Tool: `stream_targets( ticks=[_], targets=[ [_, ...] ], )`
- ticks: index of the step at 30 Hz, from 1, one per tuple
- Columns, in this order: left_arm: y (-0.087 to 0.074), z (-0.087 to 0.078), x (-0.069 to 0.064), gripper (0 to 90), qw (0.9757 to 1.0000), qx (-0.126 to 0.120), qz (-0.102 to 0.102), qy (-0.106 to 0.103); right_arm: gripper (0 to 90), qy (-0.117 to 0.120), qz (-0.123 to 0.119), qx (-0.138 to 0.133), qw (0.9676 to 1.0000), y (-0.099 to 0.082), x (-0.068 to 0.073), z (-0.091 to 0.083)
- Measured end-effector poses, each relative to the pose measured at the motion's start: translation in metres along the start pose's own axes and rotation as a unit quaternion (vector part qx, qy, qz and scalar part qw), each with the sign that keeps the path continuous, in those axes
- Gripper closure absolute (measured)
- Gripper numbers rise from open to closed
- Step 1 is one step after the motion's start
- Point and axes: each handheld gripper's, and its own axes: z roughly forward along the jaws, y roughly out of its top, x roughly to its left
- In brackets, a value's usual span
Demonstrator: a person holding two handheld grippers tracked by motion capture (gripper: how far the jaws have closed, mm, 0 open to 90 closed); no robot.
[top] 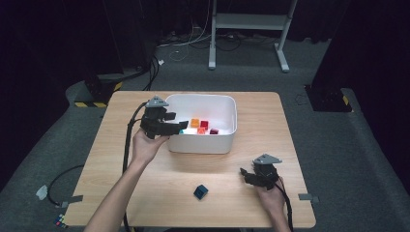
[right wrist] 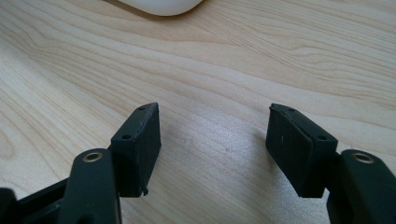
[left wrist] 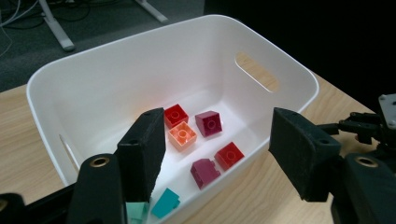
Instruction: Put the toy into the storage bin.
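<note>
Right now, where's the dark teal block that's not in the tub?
In the high view the dark teal block lies on the table near the front edge, in front of the white tub and left of the right claw.

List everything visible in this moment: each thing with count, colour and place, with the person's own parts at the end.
Table: one, light wood, carries everything below.
Bin: one, white, far middle of the table, slot handles in its end walls.
Bricks in the bin: seven. Two red, one orange, two dark magenta, two teal at the near wall, one partly hidden.
Dark teal brick: one, on the table, near edge, between the hands.
Frame: one, white, on the floor beyond the table.
Left tool: black, open, empty, over the bin's edge.
Right tool: black, open, empty, low over bare wood.
Hands: two, left, right.
</note>
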Motion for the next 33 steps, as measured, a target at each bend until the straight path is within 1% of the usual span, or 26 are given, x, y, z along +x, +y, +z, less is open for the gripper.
stream_targets(
  ticks=[6, 14, 18, 25, 30, 33],
  targets=[
    [-0.012, -0.008, -0.009, 34.8, 0.9999, -0.007, 0.004, -0.008, 35.4, 0.0, 0.0, 0.0, 1.0, 0.0, 0.0, 0.0],
    [-0.035, -0.011, -0.023, 33.6, 0.9997, -0.003, 0.013, -0.021, 35.4, 0.0, 0.0, 0.0, 1.0, 0.0, 0.0, 0.0],
    [-0.046, -0.01, -0.03, 33.1, 0.9995, 0.0, 0.011, -0.03, 35.3, 0.0, -0.001, 0.0, 1.0, 0.0, 0.0, 0.0],
    [-0.066, -0.006, -0.042, 32.6, 0.9989, 0.01, 0.021, -0.041, 35.4, 0.0, -0.001, 0.0, 1.0, 0.0, 0.0, 0.0],
    [-0.079, -0.003, -0.049, 31.9, 0.9983, 0.019, 0.02, -0.051, 35.4, 0.0, 0.0, 0.0, 1.0, 0.0, 0.0, 0.0],
    [-0.086, -0.002, -0.052, 31.7, 0.9981, 0.02, 0.021, -0.055, 35.4, 0.0, 0.0, 0.0, 1.0, 0.0, 0.0, 0.0]
  ],
)
